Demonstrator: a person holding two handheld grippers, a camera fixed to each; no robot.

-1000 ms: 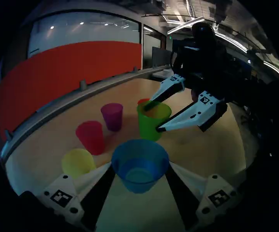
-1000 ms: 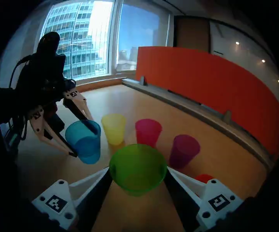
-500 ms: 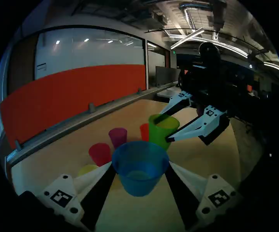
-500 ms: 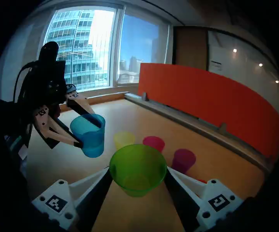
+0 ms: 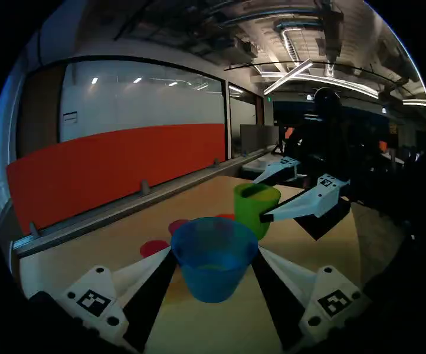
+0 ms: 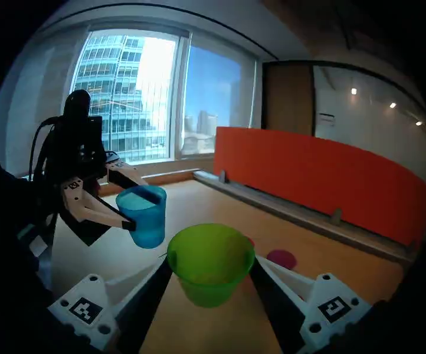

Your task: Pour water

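Note:
A blue cup (image 5: 214, 257) with water in its bottom sits upright between the fingers of my left gripper (image 5: 214, 265), which is shut on it. In the right gripper view that same blue cup (image 6: 144, 215) hangs at the left, held up above the table. My right gripper (image 6: 210, 272) is shut on a green cup (image 6: 210, 263), upright and raised. From the left gripper view the green cup (image 5: 256, 209) floats just beyond and to the right of the blue one, a small gap apart.
Below the raised cups, the rims of a red cup (image 5: 154, 248) and a purple cup (image 5: 178, 226) stand on the wooden table (image 5: 307, 230). An orange partition (image 6: 331, 177) runs along the table's far side. A purple cup (image 6: 282, 258) shows past the green cup.
Both grippers have risen with their cups. The cups left on the table have sunk low behind the held ones, and the yellow cup is now hidden.

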